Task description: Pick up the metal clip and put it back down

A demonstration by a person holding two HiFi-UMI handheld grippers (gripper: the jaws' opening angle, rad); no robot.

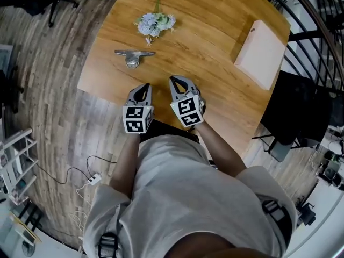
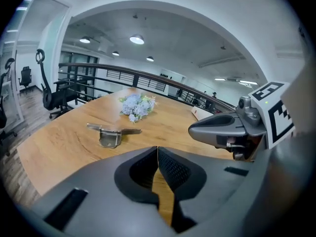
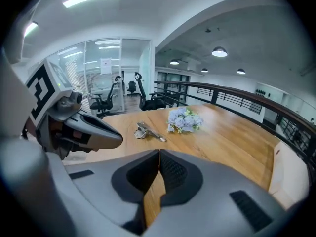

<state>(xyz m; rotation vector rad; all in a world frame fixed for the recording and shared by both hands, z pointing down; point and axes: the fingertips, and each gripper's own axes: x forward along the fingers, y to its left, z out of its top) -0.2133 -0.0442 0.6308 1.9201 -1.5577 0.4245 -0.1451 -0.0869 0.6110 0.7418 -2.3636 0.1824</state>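
Note:
The metal clip (image 1: 133,55) lies flat on the wooden table (image 1: 215,15), left of centre; it also shows as the clip (image 2: 111,134) and the clip (image 3: 148,131) in the two gripper views. My left gripper (image 1: 143,87) and right gripper (image 1: 177,80) hover side by side over the table's near edge, a short way in front of the clip and apart from it. In the left gripper view the left gripper (image 2: 157,148) has its jaws touching, with nothing between them. The right gripper (image 3: 159,152) is likewise shut and empty.
A small bunch of pale blue flowers (image 1: 155,23) lies just beyond the clip. A white board (image 1: 262,52) rests at the table's right edge. A black chair (image 1: 301,112) stands right of the table, with a railing (image 1: 317,31) behind it.

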